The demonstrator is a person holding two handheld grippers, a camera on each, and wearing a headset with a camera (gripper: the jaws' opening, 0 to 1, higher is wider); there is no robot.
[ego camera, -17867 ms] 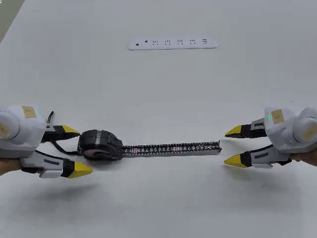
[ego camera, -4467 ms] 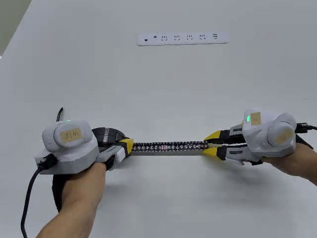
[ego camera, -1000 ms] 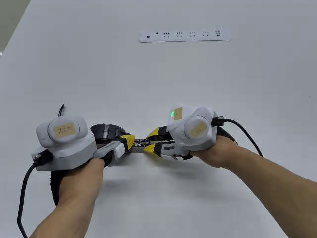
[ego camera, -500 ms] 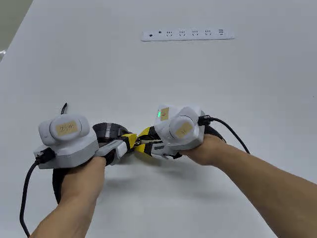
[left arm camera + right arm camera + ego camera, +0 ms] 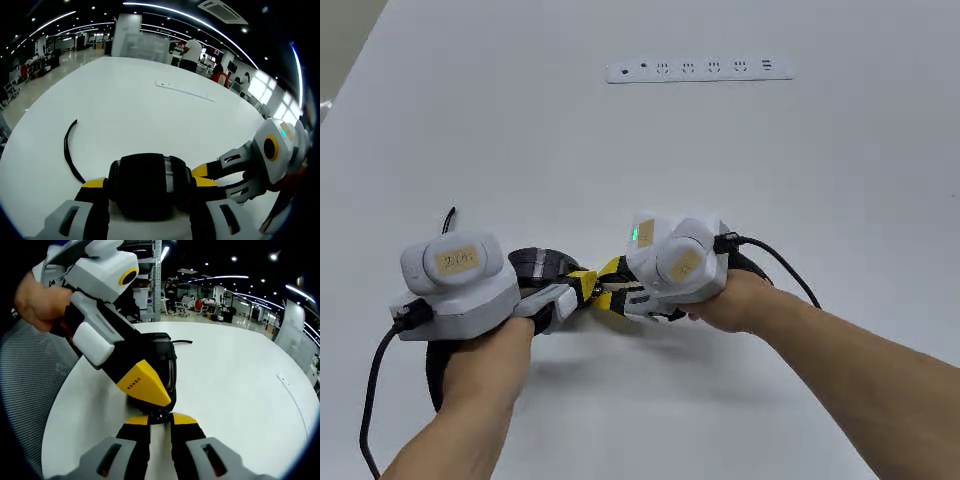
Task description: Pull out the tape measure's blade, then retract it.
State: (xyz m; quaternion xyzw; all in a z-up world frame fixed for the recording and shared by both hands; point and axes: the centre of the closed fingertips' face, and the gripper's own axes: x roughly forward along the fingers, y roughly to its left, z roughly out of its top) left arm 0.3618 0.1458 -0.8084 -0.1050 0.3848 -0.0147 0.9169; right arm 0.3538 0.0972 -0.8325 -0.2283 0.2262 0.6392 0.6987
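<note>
The left hand-held gripper point(image 5: 572, 290) points toward the person's right, and its jaws are clamped on the tape measure point(image 5: 542, 266), one yellow-tipped jaw on each flat side of the black case. In the left gripper view this hand-held gripper point(image 5: 149, 179) holds the tape measure point(image 5: 144, 197) with the rounded, grey-banded back of the case facing the camera, so the case points away along the jaws.

The right hand-held gripper point(image 5: 605, 285) points the other way, toward the person's left, and the two grippers meet tip to tip. In its own view the right hand-held gripper point(image 5: 161, 418) has its jaws pinched almost together on a small dark piece at the mouth of the tape measure point(image 5: 162, 360), which seems to be the end of the blade. Hardly any blade is out of the case.

The tape measure sits low on the white table point(image 5: 740, 170), near the person and left of centre. Its mouth faces the person's right, and the line of the blade runs left to right across the table.

A thin black strap point(image 5: 67, 150) trails from the case over the table behind the left gripper. A white power strip point(image 5: 698, 70) lies well apart at the far side, lengthwise left to right. A black cable point(image 5: 782, 268) runs from the right gripper along the forearm.
</note>
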